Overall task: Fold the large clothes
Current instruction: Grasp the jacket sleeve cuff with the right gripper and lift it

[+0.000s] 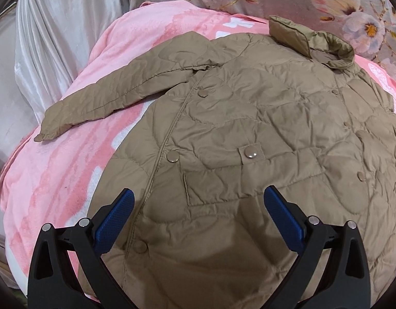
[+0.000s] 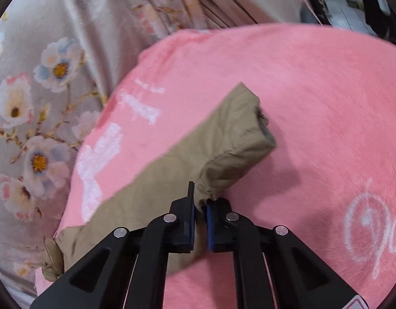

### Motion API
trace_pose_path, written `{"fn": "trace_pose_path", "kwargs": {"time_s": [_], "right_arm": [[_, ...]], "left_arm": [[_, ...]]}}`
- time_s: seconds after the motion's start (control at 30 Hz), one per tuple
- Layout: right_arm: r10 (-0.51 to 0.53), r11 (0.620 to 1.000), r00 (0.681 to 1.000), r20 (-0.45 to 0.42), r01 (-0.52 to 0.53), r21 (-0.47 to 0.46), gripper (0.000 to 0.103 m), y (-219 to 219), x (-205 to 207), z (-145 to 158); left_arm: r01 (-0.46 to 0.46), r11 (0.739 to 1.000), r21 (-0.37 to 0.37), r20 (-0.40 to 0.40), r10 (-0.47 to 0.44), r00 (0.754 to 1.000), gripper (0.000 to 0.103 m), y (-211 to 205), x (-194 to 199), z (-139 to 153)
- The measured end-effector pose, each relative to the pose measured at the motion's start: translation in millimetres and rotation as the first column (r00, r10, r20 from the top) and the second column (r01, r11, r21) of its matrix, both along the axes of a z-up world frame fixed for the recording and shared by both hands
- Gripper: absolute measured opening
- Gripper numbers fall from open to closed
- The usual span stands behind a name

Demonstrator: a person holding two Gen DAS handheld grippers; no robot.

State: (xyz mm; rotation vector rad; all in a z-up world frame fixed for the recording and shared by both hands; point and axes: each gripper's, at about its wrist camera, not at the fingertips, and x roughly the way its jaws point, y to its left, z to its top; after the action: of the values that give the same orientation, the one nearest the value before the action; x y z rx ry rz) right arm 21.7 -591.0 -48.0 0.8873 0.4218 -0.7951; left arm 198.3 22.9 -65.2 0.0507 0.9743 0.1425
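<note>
A tan quilted jacket (image 1: 249, 134) with snap buttons lies front up on a pink blanket (image 1: 58, 180). Its collar (image 1: 311, 41) is at the far end and one sleeve (image 1: 107, 103) stretches out to the left. My left gripper (image 1: 199, 211) is open and empty, just above the jacket's lower front by a pocket. In the right wrist view, my right gripper (image 2: 200, 206) is shut on the jacket's other sleeve (image 2: 198, 159) near the cuff and holds it lifted over the pink blanket (image 2: 314, 103).
Grey floral bedding (image 2: 38, 128) lies beyond the blanket; it also shows in the left wrist view (image 1: 339, 2). A shiny white cloth (image 1: 51, 51) hangs at the far left. Dark furniture (image 2: 352, 0) stands at the far right.
</note>
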Motion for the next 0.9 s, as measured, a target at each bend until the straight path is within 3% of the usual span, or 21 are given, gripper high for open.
{"fn": "trace_pose_path", "kwargs": {"time_s": [0.1,0.17,0.27,0.37,0.47,0.63,0.73,0.9], "right_arm": [[0.135,0.982,0.990,0.036,-0.129,-0.139,0.005,36.2,37.6,52.0],[0.289,0.937,0.955,0.069,-0.268,-0.223,0.005,77.0,73.0,90.6],[0.506,0.826,0.861,0.058,-0.464,-0.321,0.005,149.3,123.2,128.1],[0.666,0.701,0.746,0.023,-0.615,-0.362,0.005,220.9,162.7,140.9],[0.787,0.574,0.617,-0.011,-0.739,-0.351,0.005,291.4,195.6,133.2],[0.883,0.421,0.462,-0.090,-0.861,-0.286,0.004,369.0,229.4,95.2],[0.912,0.355,0.388,-0.130,-0.909,-0.220,0.004,401.5,242.1,63.9],[0.937,0.272,0.293,-0.189,-0.953,-0.131,0.004,444.2,243.3,15.6]], "left_arm": [[-0.008,1.000,0.002,0.000,0.008,1.000,0.098,2.1,2.7,-1.1],[-0.017,1.000,-0.005,-0.002,0.017,1.000,0.098,5.1,4.7,-1.7],[-0.031,0.999,-0.008,0.000,0.031,1.000,0.098,10.4,5.1,-0.9],[-0.051,0.999,-0.013,0.003,0.051,0.999,0.098,18.7,5.5,0.9],[-0.074,0.997,-0.010,0.004,0.074,0.997,0.098,29.7,5.4,1.5],[-0.119,0.993,-0.009,0.003,0.119,0.993,0.098,51.2,5.3,1.2],[-0.142,0.990,-0.014,0.001,0.142,0.990,0.098,63.8,5.8,0.4],[-0.159,0.986,-0.046,-0.013,0.159,0.987,0.098,76.5,7.5,-2.9]]}}
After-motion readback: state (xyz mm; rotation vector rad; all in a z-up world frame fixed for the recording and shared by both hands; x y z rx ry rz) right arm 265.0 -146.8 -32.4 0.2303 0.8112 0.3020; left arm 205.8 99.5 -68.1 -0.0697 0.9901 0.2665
